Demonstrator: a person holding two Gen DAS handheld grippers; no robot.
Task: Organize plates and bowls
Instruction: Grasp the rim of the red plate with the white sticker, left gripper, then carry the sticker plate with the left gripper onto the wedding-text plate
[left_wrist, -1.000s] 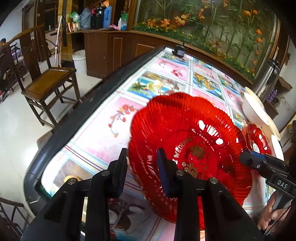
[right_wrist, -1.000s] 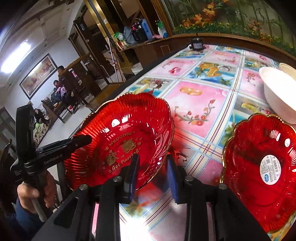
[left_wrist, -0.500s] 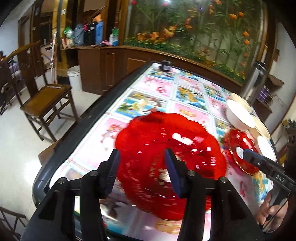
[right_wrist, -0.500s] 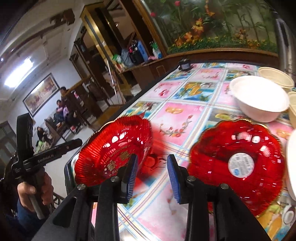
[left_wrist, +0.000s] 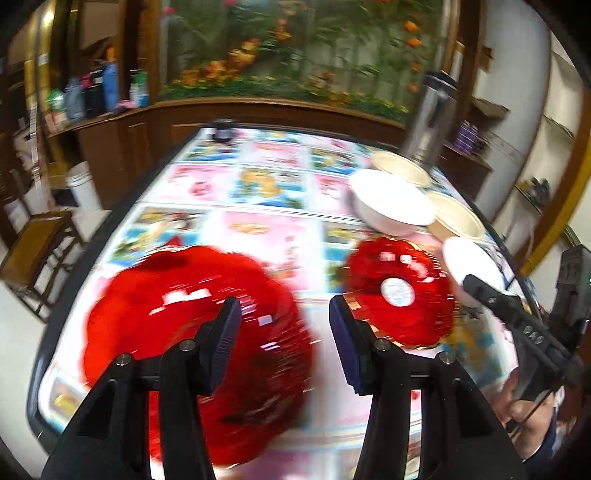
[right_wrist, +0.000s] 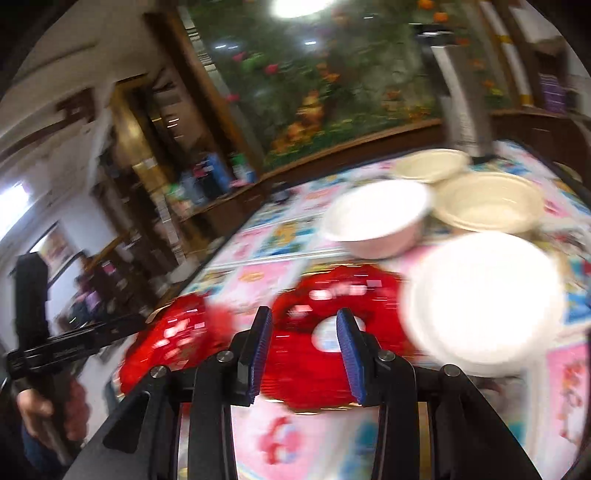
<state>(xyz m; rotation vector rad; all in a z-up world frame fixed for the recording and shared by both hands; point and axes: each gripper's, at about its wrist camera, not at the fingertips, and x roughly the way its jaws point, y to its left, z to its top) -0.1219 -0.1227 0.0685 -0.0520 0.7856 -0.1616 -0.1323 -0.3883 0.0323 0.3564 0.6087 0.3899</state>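
Left gripper (left_wrist: 284, 339) jaws spread, empty; right gripper (right_wrist: 303, 350) has just been opening, empty too. Big red plate (left_wrist: 192, 347) lies at near table edge, small red plate (left_wrist: 400, 291) beside white bowls (left_wrist: 391, 206). Blurry, but step looks like transit; next, pinch the small plate's rim.

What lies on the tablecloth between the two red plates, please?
Nothing: in the left wrist view, only bare patterned tablecloth separates the near red plate from the stickered red plate.
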